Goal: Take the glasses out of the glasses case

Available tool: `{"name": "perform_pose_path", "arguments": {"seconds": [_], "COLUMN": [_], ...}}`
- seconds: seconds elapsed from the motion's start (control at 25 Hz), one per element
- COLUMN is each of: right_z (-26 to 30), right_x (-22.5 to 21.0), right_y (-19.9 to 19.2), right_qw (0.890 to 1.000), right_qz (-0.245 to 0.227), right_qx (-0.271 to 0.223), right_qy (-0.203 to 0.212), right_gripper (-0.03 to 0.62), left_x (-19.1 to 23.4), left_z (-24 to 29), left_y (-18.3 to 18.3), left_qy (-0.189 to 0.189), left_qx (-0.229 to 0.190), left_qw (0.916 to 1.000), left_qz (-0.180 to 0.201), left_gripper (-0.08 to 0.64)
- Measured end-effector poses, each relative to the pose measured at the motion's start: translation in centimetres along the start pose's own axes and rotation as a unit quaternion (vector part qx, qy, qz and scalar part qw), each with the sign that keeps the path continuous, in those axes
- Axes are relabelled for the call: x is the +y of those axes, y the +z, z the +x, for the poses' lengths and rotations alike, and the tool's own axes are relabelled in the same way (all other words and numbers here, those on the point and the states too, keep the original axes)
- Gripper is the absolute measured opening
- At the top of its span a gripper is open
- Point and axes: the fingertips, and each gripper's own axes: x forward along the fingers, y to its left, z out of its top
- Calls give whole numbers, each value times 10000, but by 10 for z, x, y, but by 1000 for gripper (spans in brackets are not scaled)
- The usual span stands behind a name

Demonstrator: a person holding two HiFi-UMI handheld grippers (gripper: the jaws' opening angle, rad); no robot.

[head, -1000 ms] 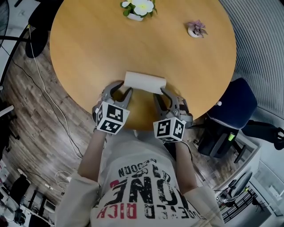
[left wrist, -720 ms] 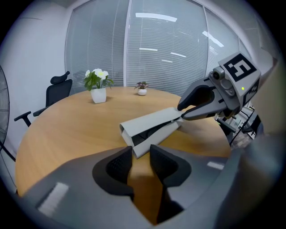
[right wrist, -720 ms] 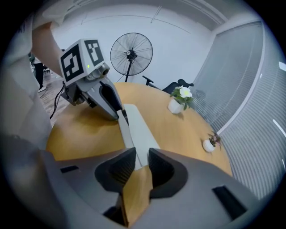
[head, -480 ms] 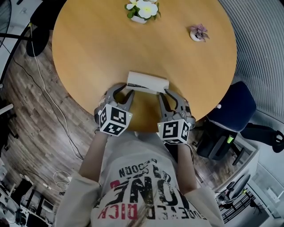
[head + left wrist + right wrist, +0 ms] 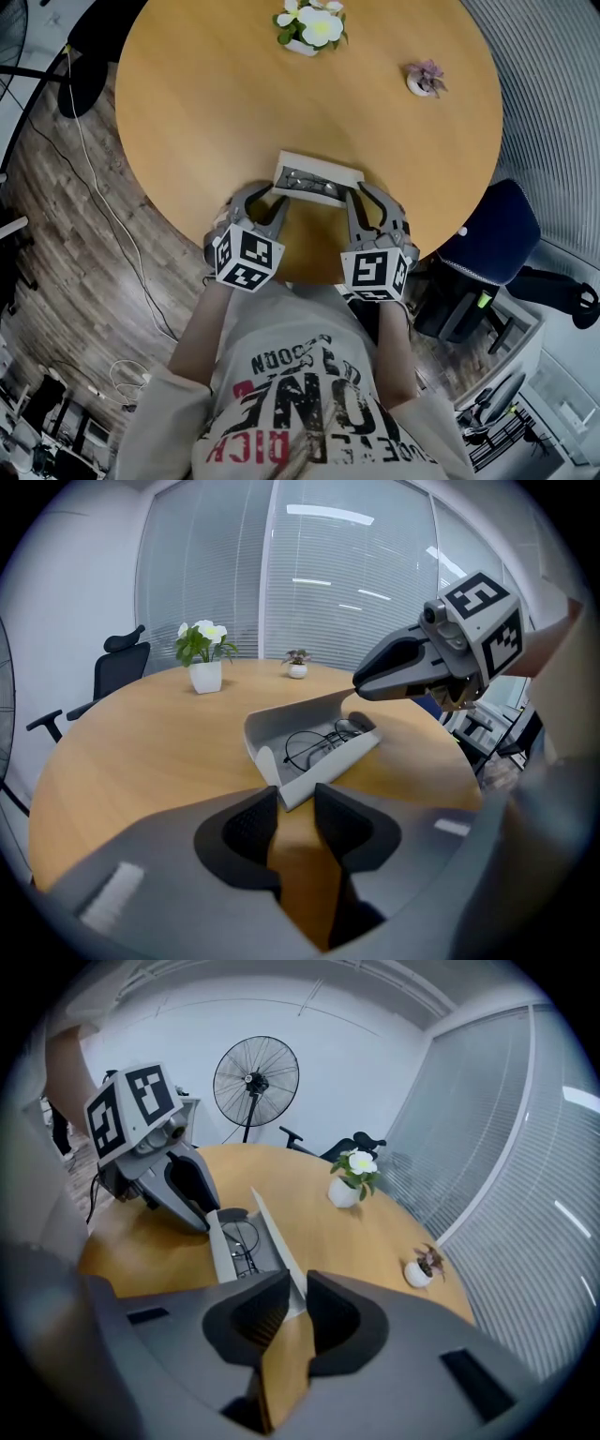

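Observation:
A white glasses case [image 5: 286, 173] lies open near the table's front edge, with thin dark-framed glasses [image 5: 314, 184] inside. In the left gripper view the glasses [image 5: 317, 743] rest in the tray, and the lid [image 5: 295, 712] stands up behind them. My left gripper [image 5: 295, 808] is shut on the case's near left corner. My right gripper [image 5: 293, 1299] has the raised lid's edge [image 5: 274, 1232] between its pads, and its jaws are closing on it. In the head view my left gripper [image 5: 265, 202] and right gripper [image 5: 367, 201] flank the case.
The round wooden table [image 5: 206, 112] carries a white-flowered pot [image 5: 309, 26] at the far edge and a small purple plant [image 5: 424, 79] at the far right. A dark chair [image 5: 492, 234] stands to the right. A standing fan [image 5: 255, 1077] is beyond the table.
The case was closed and now stands open with the glasses showing. My right gripper has closed on the lid and lifted it. The left gripper has stayed at the case's left end.

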Motion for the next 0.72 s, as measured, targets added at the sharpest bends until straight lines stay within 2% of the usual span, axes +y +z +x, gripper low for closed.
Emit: {"name": "perform_pose_path", "arguments": {"seconds": [0.72], "right_z": [28], "right_x": [-32], "right_y": [4], "right_qw": [9994], "right_qz": [319], "right_qx": [-37], "right_qy": [-107], "right_gripper": [69], "left_x": [0], "left_z": [0], "left_y": [-1], "left_qy": [-9], "left_qx": [31], "left_qw": [10000], "left_qz": [1], "left_gripper": [137]}}
